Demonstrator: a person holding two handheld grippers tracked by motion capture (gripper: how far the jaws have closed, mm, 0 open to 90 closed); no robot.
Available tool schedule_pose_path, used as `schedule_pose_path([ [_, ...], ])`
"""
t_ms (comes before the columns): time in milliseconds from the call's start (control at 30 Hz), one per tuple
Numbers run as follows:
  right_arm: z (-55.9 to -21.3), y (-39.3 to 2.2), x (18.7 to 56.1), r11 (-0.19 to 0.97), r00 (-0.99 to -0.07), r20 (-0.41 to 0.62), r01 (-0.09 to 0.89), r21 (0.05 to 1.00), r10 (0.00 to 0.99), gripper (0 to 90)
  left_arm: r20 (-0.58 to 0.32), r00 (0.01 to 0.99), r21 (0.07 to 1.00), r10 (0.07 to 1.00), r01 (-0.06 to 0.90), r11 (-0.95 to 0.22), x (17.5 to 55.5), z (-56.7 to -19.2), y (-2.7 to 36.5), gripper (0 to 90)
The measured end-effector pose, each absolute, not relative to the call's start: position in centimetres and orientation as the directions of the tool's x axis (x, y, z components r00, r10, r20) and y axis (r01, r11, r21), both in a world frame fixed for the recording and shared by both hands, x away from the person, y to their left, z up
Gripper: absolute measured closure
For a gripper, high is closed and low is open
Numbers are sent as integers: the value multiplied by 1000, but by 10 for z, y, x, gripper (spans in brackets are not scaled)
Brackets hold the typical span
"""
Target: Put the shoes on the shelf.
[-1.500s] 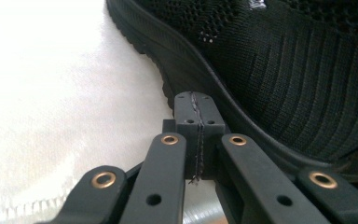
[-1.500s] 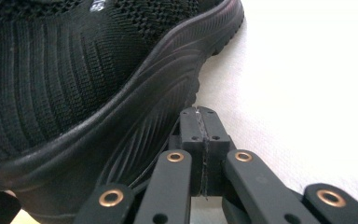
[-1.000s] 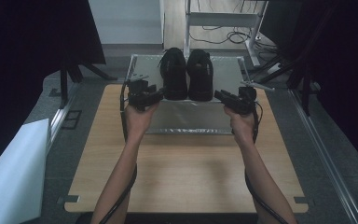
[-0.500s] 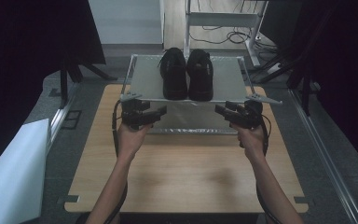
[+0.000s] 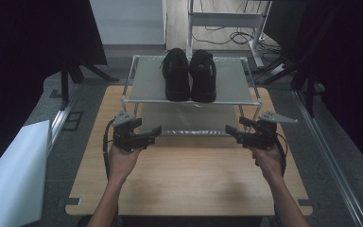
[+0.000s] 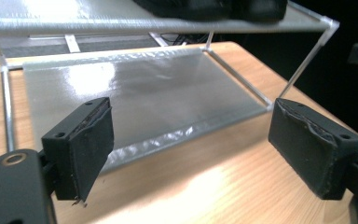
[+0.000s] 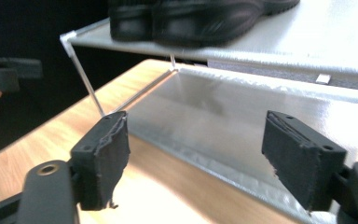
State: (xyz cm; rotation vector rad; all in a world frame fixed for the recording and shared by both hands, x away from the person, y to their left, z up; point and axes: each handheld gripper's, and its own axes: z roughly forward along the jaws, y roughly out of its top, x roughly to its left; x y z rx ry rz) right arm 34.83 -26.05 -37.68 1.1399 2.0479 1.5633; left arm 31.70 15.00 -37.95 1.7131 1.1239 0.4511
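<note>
While both have just been opening, the left gripper (image 5: 157, 130) and right gripper (image 5: 229, 130) hang wide and empty at lower centre, below the shoes (image 5: 189, 74) on the rack (image 5: 144, 90).

Wood table (image 5: 189, 184) on grey floor (image 5: 75, 99). Dark curtains (image 5: 23, 56) at 9 and 3 o'clock. Metal stand (image 5: 227, 19) with cables (image 5: 238, 35) at 12, white board (image 5: 14, 175) at 8.

We see the high view dim, its left and right margins nearly black, and the wooden table (image 5: 189, 184) softly lit from above. In both gripper views glare whitens the lower shelf (image 6: 135, 88), and the black shoes (image 7: 191, 18) on top blur softly.
</note>
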Motion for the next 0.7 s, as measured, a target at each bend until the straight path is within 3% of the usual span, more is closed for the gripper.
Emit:
schedule_pose_path([
  [133, -386, -266, 336, 135, -641, 160, 385, 913, 751, 172, -137, 497, 877, 857, 464, -129, 303, -390, 150, 85],
  [467, -424, -273, 313, 236, -668, 114, 409, 882, 735, 120, -116, 504, 860, 856, 482, -168, 281, -431, 151, 7],
  [700, -462, -265, 310, 316, -688, 107, 459, 830, 718, 2, -69, 512, 815, 856, 524, -248, 274, -474, 145, 0],
])
